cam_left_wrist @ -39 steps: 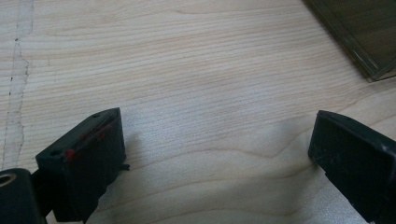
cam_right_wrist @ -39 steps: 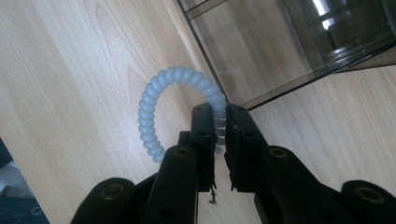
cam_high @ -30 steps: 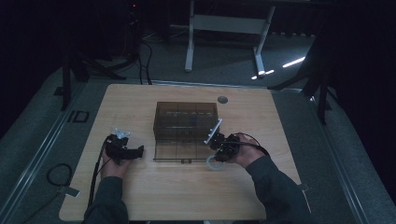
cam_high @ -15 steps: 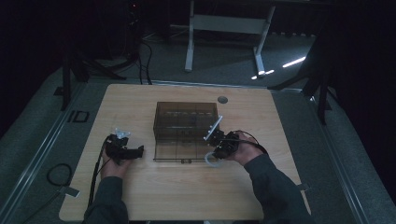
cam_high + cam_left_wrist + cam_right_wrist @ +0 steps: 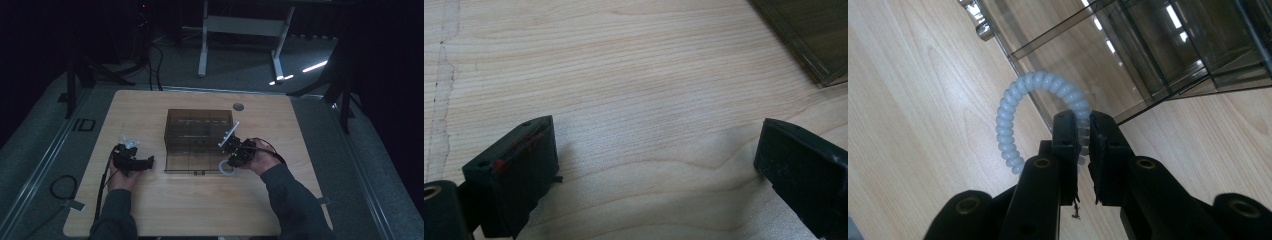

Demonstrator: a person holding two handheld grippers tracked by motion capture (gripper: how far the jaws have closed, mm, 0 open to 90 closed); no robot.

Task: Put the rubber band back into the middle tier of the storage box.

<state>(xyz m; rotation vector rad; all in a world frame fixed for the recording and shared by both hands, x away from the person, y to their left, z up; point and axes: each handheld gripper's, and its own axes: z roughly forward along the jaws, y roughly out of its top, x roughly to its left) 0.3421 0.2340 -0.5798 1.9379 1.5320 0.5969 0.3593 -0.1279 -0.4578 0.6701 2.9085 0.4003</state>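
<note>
I see the table (image 5: 150, 210) first, a pale wood top with both of the person's forearms coming in from its near edge. On its middle stands a smoky transparent organizer box (image 5: 197, 140) with inner dividers, its front drawer pulled out toward the person. In the right gripper view the drawer's clear walls and a small metal handle at its front edge show just beyond the jaws.

My right hand-held gripper (image 5: 231, 159) sits at the drawer's front right corner, its grey plate tilted up on top. Its jaws are pinched narrow on a white spiral hair tie (image 5: 1020, 112); the coil loops up and out to the left of the jaws, and its far arc lies over the drawer's front edge. In the high view the tie shows as a pale ring just beside the drawer's corner.

My left hand-held gripper (image 5: 145, 162) rests well apart, left of the box, pointing toward it. Its jaws stand wide, with bare wood between them.
</note>
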